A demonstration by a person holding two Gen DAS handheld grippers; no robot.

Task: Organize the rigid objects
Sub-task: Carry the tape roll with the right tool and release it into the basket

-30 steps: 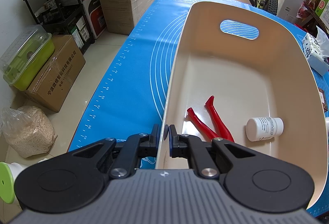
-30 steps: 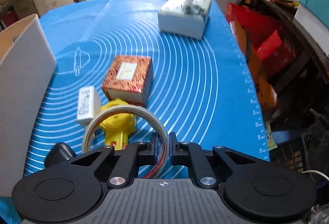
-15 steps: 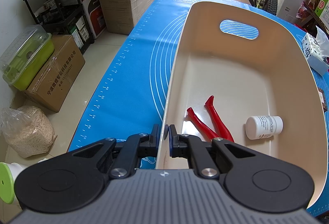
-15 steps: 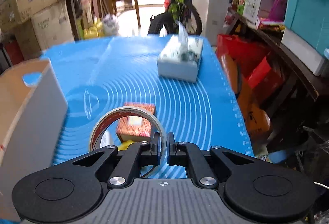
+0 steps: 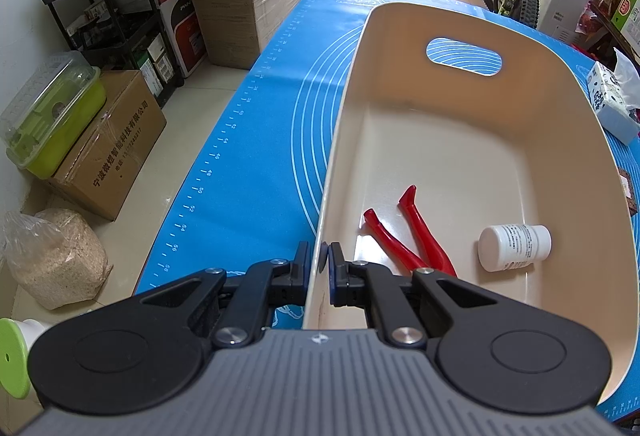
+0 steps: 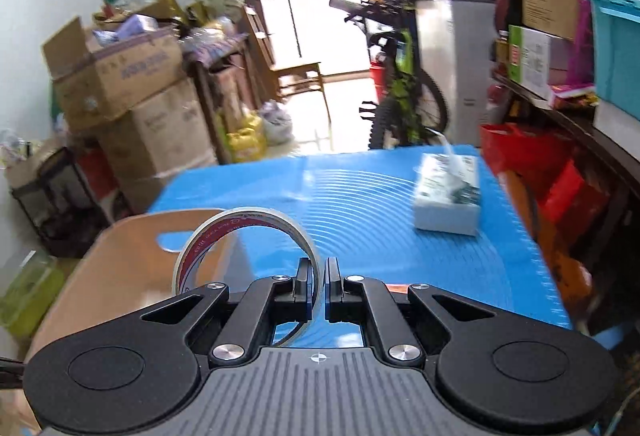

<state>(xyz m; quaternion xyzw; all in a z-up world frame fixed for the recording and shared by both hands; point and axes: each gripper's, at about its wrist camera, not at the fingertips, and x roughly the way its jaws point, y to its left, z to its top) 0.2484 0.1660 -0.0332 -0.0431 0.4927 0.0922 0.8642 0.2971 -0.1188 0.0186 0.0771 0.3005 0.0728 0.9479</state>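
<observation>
L gripper [image 5: 319, 263]: fingers clamped on the near-left rim of the cream bin [image 5: 460, 140], one pad outside the wall, one inside. The bin sits on the blue mat [image 5: 260, 156] that covers the table, its long side running away toward the far end, handle cutout in the far wall. Inside, on the bin floor by the near end: red-handled pliers [image 5: 408, 232], handles splayed and pointing away, jaws hidden under the gripper body; w/ a white bottle [image 5: 514, 247] lying on its side just to the right of them, near the right wall, not touching.

R gripper [image 6: 318, 290]: fingers pinched together on the band of a clear tape roll [image 6: 244, 256], left pad inside the ring, right pad outside. Roll stands on edge, up off the mat, ring leaning left over the bin's [image 6: 132, 260] right side. View is a bit blurred.

Further out on the mat [image 6: 360, 220]: tissue box [image 6: 448, 196] near the far-right edge, a tissue sticking up from it, well apart from the bin. Beyond the table's far end: green bike [image 6: 404, 92], cardboard boxes [image 6: 140, 104] stacked left, yellow jugs [image 6: 246, 144] on the floor.
</observation>
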